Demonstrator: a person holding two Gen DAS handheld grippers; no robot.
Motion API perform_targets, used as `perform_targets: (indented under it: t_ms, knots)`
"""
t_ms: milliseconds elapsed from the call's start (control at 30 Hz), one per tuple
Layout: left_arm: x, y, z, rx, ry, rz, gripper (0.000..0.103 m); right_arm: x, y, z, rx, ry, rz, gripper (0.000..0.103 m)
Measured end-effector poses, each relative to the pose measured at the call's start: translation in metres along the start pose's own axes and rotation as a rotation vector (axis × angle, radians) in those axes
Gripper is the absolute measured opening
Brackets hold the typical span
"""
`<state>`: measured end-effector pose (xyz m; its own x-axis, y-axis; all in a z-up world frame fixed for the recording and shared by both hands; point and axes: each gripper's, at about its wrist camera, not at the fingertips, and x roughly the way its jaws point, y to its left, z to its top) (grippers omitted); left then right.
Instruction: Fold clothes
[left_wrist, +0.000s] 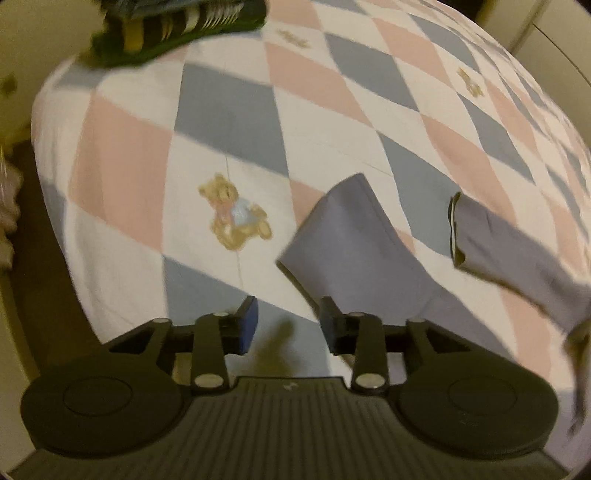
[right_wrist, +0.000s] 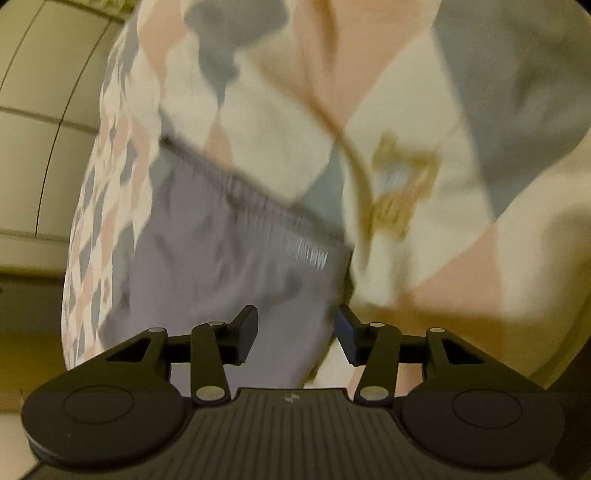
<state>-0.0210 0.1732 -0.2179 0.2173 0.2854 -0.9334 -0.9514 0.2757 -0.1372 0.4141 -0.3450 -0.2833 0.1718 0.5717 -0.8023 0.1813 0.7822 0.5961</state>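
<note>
- Your grey garment (left_wrist: 354, 236) lies on the checked bedspread (left_wrist: 229, 110); only your right view shows its gathered waistband (right_wrist: 255, 199), blurred.
- Only your left view shows one striped folded pile (left_wrist: 177, 26), cut off above.
- Your left gripper (left_wrist: 288, 325) and right gripper (right_wrist: 295, 332) both gape, empty.
</note>
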Motion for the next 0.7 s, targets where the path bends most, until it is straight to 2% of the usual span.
perform_targets:
  t_ms: [33, 133, 233, 267, 300, 333, 400, 467, 533, 600, 667, 700]
  knots:
    - [0.009, -0.001, -0.002, -0.034, 0.018, -0.002, 0.041, 0.008, -0.002, -0.004, 0.002, 0.012, -0.009, 0.054]
    - [0.039, -0.003, -0.004, -0.108, 0.048, 0.013, 0.042, 0.028, -0.009, -0.015, 0.014, 0.029, -0.031, 0.055]
    - [0.058, -0.005, 0.004, -0.149, 0.009, 0.014, 0.041, 0.033, -0.01, -0.019, 0.027, 0.0, -0.063, 0.055]
    - [0.06, -0.005, 0.009, -0.159, -0.008, 0.0, 0.038, 0.036, -0.009, -0.02, 0.028, -0.009, -0.078, 0.055]
    - [0.061, -0.005, 0.015, -0.16, -0.021, -0.013, 0.005, 0.038, -0.008, -0.021, 0.028, -0.018, -0.095, 0.049]
    - [0.058, -0.006, 0.021, -0.146, -0.033, -0.027, 0.001, 0.04, -0.005, -0.021, 0.022, -0.015, -0.121, 0.044]
    - [0.029, -0.018, 0.029, -0.036, -0.122, -0.079, 0.001, 0.043, -0.001, -0.021, 0.023, -0.013, -0.146, 0.044]
    - [-0.011, -0.035, 0.026, 0.145, -0.231, -0.117, 0.002, 0.044, 0.004, -0.021, 0.016, -0.013, -0.179, 0.043]
    - [-0.041, -0.049, 0.013, 0.33, -0.326, -0.093, 0.01, 0.046, 0.01, -0.024, 0.019, -0.025, -0.208, 0.044]
    - [-0.036, -0.048, 0.004, 0.416, -0.322, -0.035, 0.016, 0.05, 0.017, -0.027, 0.014, -0.037, -0.238, 0.047]
    - [0.0, -0.035, 0.006, 0.406, -0.224, 0.07, 0.021, 0.055, 0.026, -0.031, -0.005, -0.047, -0.276, 0.052]
    - [0.017, -0.024, 0.01, 0.369, -0.172, 0.116, 0.021, 0.057, 0.031, -0.033, -0.014, -0.051, -0.295, 0.055]
